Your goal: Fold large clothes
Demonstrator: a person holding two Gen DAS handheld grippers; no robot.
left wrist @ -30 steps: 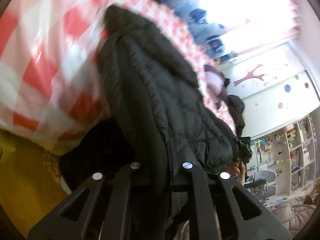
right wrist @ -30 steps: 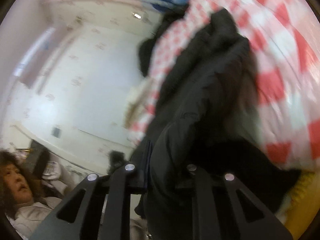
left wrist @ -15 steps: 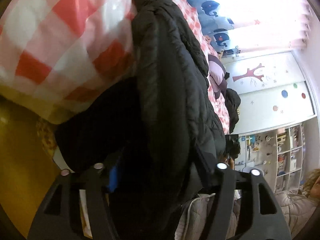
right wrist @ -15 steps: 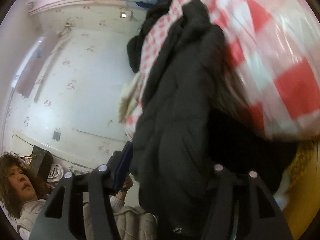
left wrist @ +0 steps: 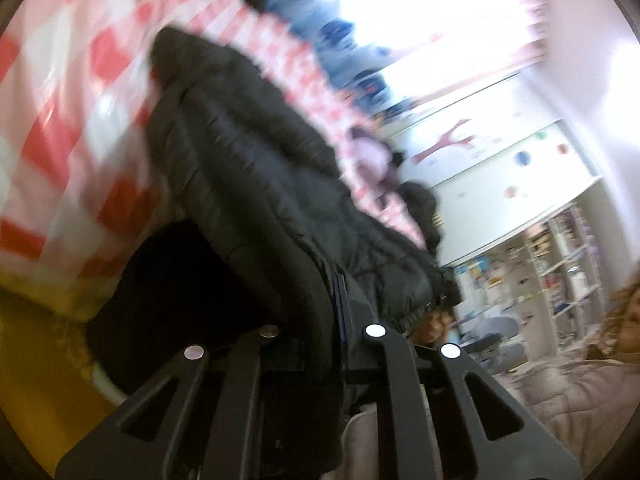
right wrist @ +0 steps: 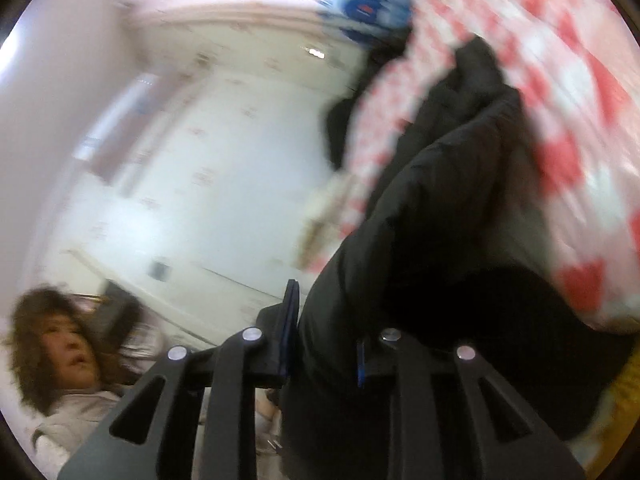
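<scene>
Where checked bedspread (left wrist: 72, 92) spreads — black jacket (left wrist: 256, 184), wall shelves (left wrist: 560, 264) beyond

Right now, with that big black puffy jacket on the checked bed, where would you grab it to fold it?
By its thick near edge, one gripper at each end, coming from the bedside. The black jacket lies long across the checked bedspread, and that rolled edge overhangs toward the cameras. The left gripper and right gripper already pinch it there, I think.

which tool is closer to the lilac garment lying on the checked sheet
Left. The left tool, clamped on the black jacket, has the lilac garment ahead of it; the right tool, also gripping the jacket, does not show it.
</scene>
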